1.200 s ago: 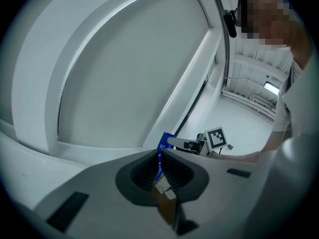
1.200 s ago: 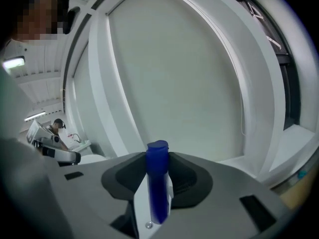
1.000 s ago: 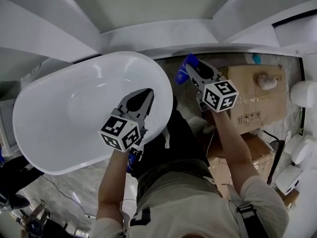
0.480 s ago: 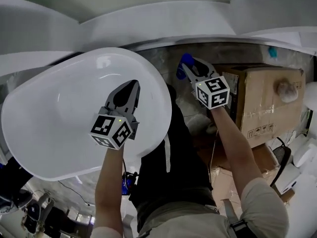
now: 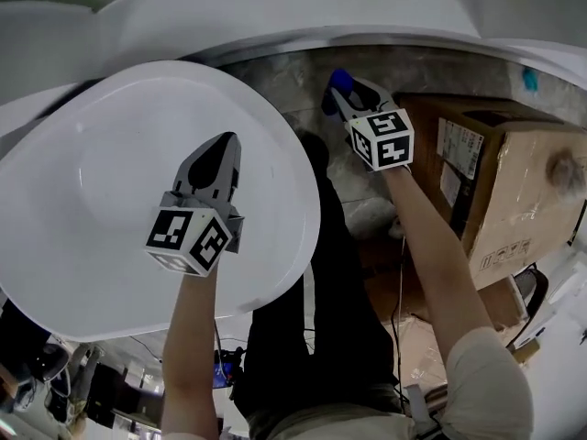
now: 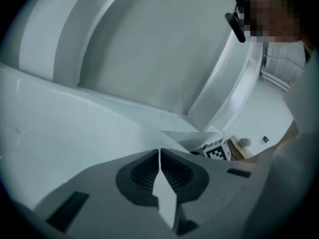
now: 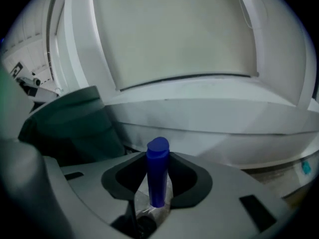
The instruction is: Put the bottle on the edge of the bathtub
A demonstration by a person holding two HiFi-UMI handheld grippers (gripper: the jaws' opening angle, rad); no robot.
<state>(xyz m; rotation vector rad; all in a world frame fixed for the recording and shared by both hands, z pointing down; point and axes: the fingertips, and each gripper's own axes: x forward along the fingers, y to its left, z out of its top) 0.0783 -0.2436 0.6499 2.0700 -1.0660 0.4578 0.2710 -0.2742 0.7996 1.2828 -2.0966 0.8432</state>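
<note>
Over the last second I had brought both hands down toward the bathtub (image 5: 289, 154), and it filled more of my head view than it had a moment before. My right tongs (image 5: 343, 97) were still pinching the bottle (image 5: 338, 82). The right gripper view showed the jaws part-way apart, one on each side of the blue bottle (image 7: 158, 171), with its cap poking out past the tips of the right tongs (image 7: 158, 156). The grip had not changed on the way down. The bottle had not yet reached the bathtub. It hung just outside the near rim, over the strip of floor between the bathtub and the cardboard box (image 5: 514, 191), touching neither. My left tongs (image 5: 227, 141) had slid lower across the white basin and hovered over it. In the left gripper view the left tongs (image 6: 159, 151) were pressed together with nothing between them, so they played no part in the carry. I judged that the descent had put the bottle about level with the rim, though I could not tell the height for sure. What remained was to swing the bottle sideways onto the rim, stand it there and let go, taking care because the rim looked narrow and rounded.
</note>
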